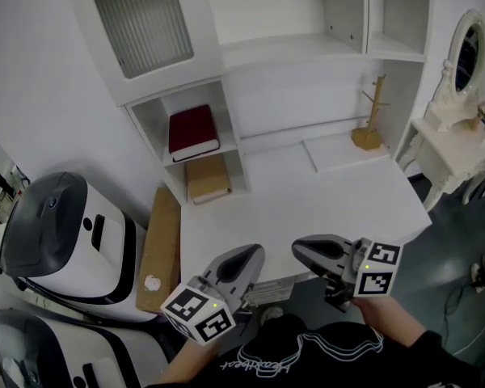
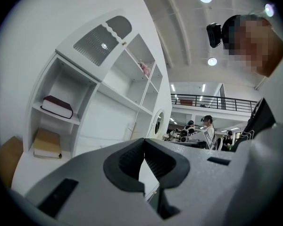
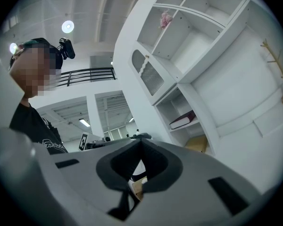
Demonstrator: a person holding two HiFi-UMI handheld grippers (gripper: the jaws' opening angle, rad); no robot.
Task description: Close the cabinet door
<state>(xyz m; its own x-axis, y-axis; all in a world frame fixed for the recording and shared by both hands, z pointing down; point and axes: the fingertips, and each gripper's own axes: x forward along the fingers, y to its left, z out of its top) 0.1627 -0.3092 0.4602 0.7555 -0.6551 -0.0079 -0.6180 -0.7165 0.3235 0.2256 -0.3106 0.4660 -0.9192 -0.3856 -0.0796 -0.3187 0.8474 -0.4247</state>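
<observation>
The cabinet door (image 1: 141, 24), white with a ribbed glass panel, is at the upper left of the white desk hutch and looks flush with its frame. It also shows in the left gripper view (image 2: 100, 37) and the right gripper view (image 3: 148, 76). Both grippers hover at the desk's near edge, well short of the door and pointing level toward the hutch. My left gripper (image 1: 255, 254) (image 2: 144, 141) is shut with nothing between its jaws. My right gripper (image 1: 299, 249) (image 3: 141, 141) is beside it, jaws meeting at the tips and holding nothing.
Under the door, open shelves hold a dark red book (image 1: 193, 132) and a tan book (image 1: 208, 178). A wooden peg stand (image 1: 369, 121) is at the back of the desk top (image 1: 307, 192). A wooden board (image 1: 162, 247) and white machines (image 1: 61, 237) are at the left, a white vanity (image 1: 457, 128) at the right.
</observation>
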